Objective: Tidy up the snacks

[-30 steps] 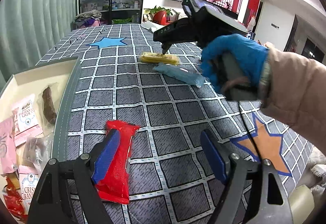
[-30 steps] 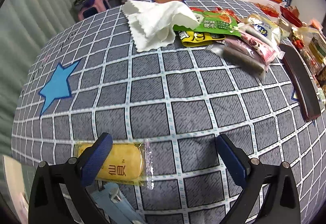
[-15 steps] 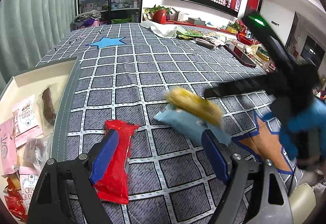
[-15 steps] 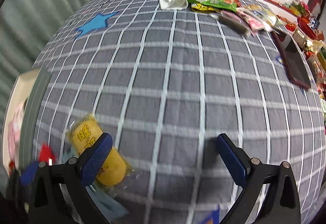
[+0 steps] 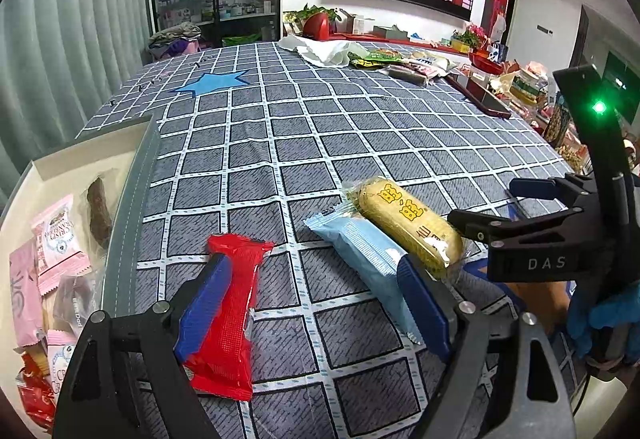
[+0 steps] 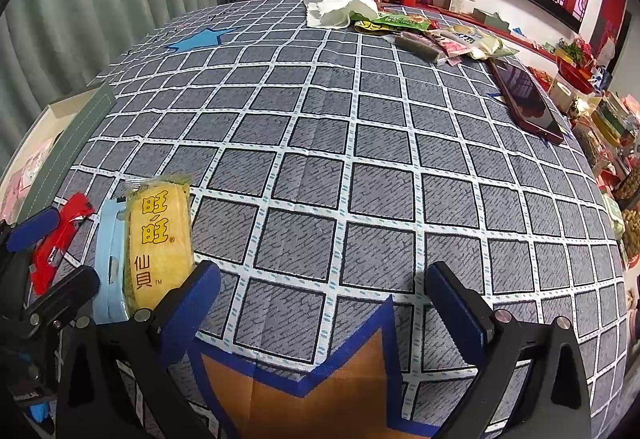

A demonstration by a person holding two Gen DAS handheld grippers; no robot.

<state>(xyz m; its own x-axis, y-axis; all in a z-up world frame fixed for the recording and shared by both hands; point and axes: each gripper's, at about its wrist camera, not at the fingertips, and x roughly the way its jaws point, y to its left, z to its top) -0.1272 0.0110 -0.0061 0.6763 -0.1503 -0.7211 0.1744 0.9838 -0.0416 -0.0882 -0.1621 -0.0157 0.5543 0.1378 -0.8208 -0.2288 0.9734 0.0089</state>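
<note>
A red snack pack [image 5: 228, 313] lies on the checked cloth under my left gripper's left finger; it also shows in the right wrist view [image 6: 58, 235]. A light blue pack [image 5: 362, 259] and a yellow rice-cracker pack [image 5: 412, 225] lie side by side to its right, also in the right wrist view, the blue [image 6: 110, 259] left of the yellow [image 6: 160, 235]. My left gripper [image 5: 308, 311] is open and empty. My right gripper [image 6: 322, 303] is open and empty, just right of the yellow pack. A cream box [image 5: 80, 159] at the left holds several snacks.
A white cloth [image 6: 336, 9] and several snack packs [image 6: 424, 33] lie at the far side of the table. A dark red phone-like slab [image 6: 528, 101] lies at the right. More goods crowd the right edge [image 6: 616, 143]. An orange star [image 6: 320, 399] marks the cloth near me.
My right gripper swept the yellow and blue packs from the far middle of the table to beside the red pack, then drew back near the orange star. My left gripper stayed put.
</note>
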